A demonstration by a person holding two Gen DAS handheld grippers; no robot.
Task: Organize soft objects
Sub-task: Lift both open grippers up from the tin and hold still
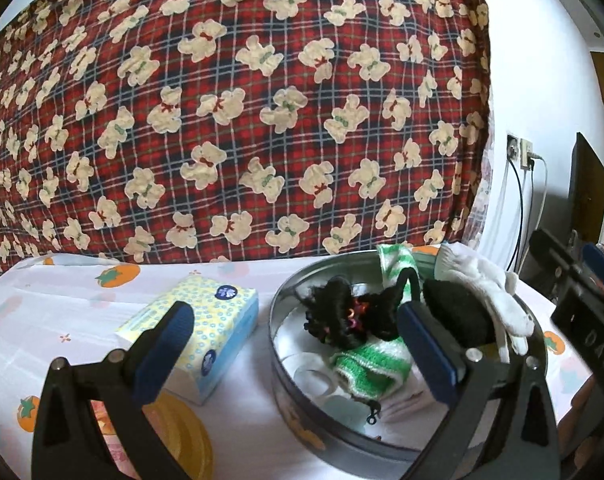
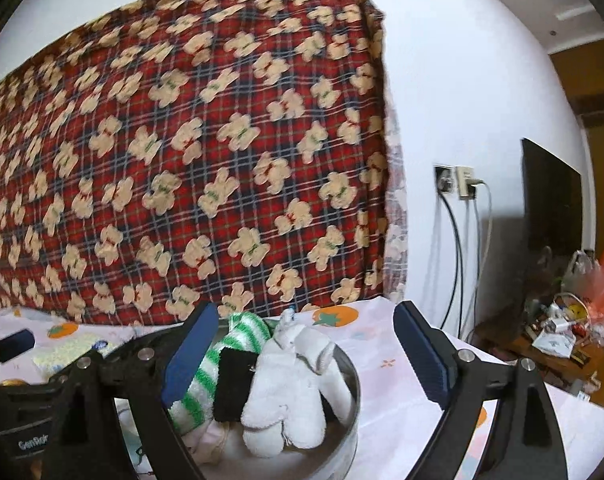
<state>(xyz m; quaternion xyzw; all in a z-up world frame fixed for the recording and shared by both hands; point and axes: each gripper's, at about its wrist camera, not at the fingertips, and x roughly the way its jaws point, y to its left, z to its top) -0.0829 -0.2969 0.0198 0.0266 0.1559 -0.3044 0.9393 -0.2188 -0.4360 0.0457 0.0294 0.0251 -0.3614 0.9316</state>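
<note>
Behind both claws a red plaid cloth printed with cream bears (image 1: 238,120) hangs like a wall. Left of the left claw (image 1: 298,344), partly behind its left finger, a pale blue and yellow tissue pack (image 1: 206,328) lies on the white tablecloth with orange fruit prints (image 1: 62,304). Below that finger sits something round and yellow (image 1: 182,436), too cut off to name.

The round silver metal tin (image 1: 286,384) stands ahead of the left claw, whose right finger overlaps its rim. In the tin lie a black curly hair piece with coloured beads (image 1: 342,316), a green-and-white striped knitted piece (image 1: 370,364), a black soft pad (image 1: 458,312) and a white fluffy glove (image 2: 286,384), which drapes over the far rim.

The left claw is released, jaws wide, nothing between them. The right claw (image 2: 302,352) is also released; the glove and striped piece (image 2: 206,376) show between its fingers, untouched.
</note>
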